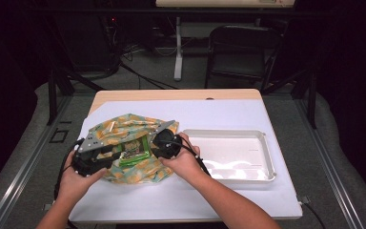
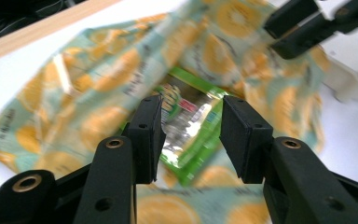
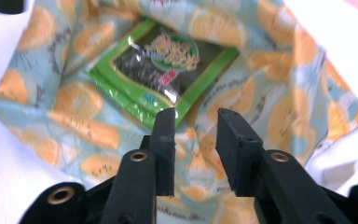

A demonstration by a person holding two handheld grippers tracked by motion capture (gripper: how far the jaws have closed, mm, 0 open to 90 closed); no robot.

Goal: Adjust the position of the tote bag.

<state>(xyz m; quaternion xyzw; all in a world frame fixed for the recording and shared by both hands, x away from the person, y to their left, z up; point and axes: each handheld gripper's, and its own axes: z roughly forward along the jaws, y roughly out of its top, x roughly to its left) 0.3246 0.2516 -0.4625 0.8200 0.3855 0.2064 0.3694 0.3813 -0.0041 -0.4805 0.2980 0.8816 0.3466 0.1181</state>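
A cloth printed with orange slices point(image 1: 124, 131) lies spread on the white table cover, and a green snack packet point(image 1: 135, 150) rests on its middle. My left gripper point(image 1: 116, 153) hovers at the packet's left with its jaws apart and nothing between them. In the left gripper view the packet point(image 2: 191, 123) lies below the open left gripper point(image 2: 191, 135). My right gripper point(image 1: 158, 144) is at the packet's right, also open. In the right gripper view the packet point(image 3: 163, 70) and cloth point(image 3: 279, 93) lie beyond the right gripper point(image 3: 196, 144), untouched.
A white shallow tray point(image 1: 262, 143) stands to the right of the cloth, near my right hand. The table's wooden far edge point(image 1: 176, 94) lies behind the cloth. A dark chair point(image 1: 240, 47) and a table leg stand on the floor beyond.
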